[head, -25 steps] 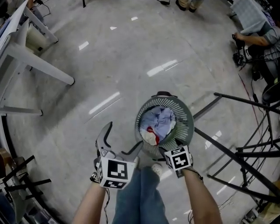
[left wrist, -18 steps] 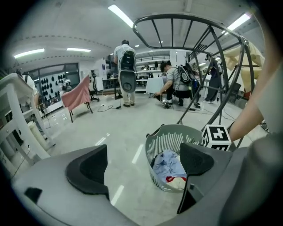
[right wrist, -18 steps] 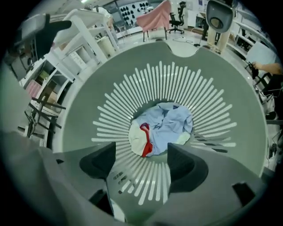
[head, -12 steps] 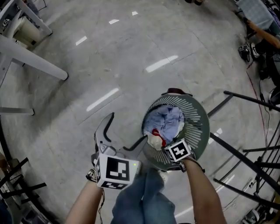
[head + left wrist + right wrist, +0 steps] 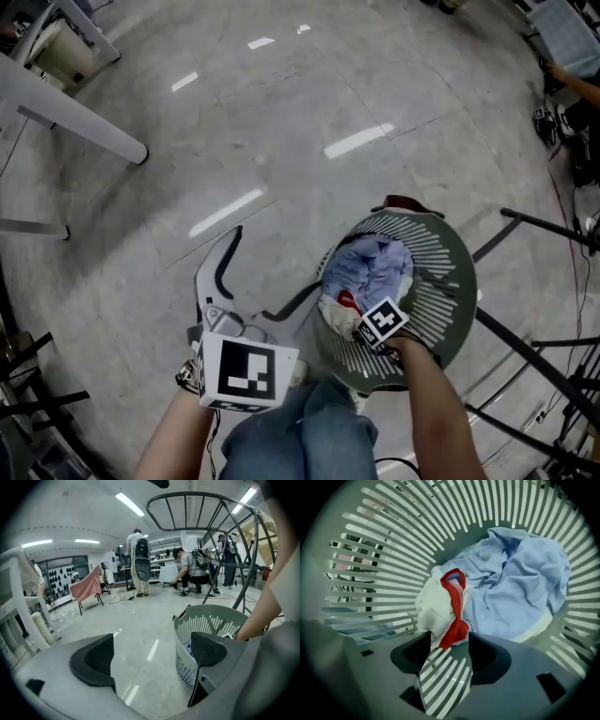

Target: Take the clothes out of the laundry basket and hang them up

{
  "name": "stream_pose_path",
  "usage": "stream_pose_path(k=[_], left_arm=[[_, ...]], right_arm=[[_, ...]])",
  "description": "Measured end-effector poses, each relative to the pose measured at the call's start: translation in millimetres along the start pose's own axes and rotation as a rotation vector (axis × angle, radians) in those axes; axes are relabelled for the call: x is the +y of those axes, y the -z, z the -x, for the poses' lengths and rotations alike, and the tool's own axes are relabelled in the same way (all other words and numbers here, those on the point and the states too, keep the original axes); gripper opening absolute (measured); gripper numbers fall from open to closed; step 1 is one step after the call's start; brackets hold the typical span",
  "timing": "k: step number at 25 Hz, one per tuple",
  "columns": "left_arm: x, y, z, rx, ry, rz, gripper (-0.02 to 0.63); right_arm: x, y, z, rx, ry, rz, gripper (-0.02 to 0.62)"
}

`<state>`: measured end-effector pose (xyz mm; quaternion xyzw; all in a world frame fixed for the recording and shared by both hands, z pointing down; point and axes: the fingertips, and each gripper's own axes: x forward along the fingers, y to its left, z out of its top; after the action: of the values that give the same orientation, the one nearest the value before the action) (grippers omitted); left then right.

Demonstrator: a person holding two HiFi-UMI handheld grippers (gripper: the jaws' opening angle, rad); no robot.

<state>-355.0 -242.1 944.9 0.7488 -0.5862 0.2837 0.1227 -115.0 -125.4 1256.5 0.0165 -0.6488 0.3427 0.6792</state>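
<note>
Reaches right gripper (image 5: pixel 447 644) into laundry basket (image 5: pixel 441 272), jaws closing around white-and-red garment (image 5: pixel 440 606) straight ahead at tips, not yet pinched; blue garment (image 5: pixel 520 583) beyond, right. Holds left gripper (image 5: pixel 152 656) wide open, empty, left of basket.

Matt plastic basket (image 5: pixel 441 272); soft cloth clothes (image 5: pixel 375 272); glossy floor (image 5: pixel 281 112)

The left tool (image 5: pixel 151 654) is held out low ahead of the left forearm (image 5: pixel 178 436), its grey jaws spread wide with nothing between them. The right forearm (image 5: pixel 436 398) reaches forward and down. The right tool (image 5: pixel 446 641) points downward, its jaws closing with a crumpled white-and-red garment (image 5: pixel 440 613) between them, not yet clearly pinched.
</note>
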Motion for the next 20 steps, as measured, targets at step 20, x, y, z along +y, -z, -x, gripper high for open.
stream_pose_path(k=[20], left_arm=[[-3,-41,46,0.064,0.016,0.072,0.503]], right_arm=[[36,-9,136,-0.265,0.157,0.004,0.009]])
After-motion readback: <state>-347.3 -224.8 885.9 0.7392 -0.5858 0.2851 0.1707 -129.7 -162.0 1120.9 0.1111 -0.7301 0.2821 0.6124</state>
